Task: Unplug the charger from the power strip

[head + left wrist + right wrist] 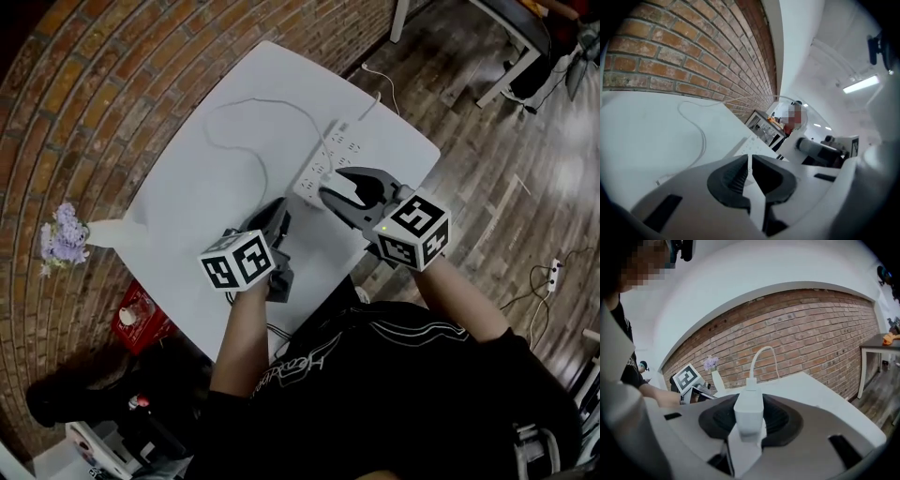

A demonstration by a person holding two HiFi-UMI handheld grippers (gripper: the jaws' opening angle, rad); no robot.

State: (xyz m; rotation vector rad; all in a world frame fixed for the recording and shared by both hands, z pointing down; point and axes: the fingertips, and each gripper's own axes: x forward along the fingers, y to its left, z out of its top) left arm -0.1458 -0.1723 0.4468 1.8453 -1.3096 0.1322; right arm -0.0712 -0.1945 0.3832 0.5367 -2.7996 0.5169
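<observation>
Gripping the charger (749, 411) across its body, the right gripper (361, 195) looks lifted clear of the power strip (330, 155), which runs lengthwise just beyond it; the left gripper (751, 176) sits farther off, jaws almost together, empty.

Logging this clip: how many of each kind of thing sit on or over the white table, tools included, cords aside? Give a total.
power strip: 1
charger: 1
tools: 2, the left tool and the right tool
Total: 4
</observation>
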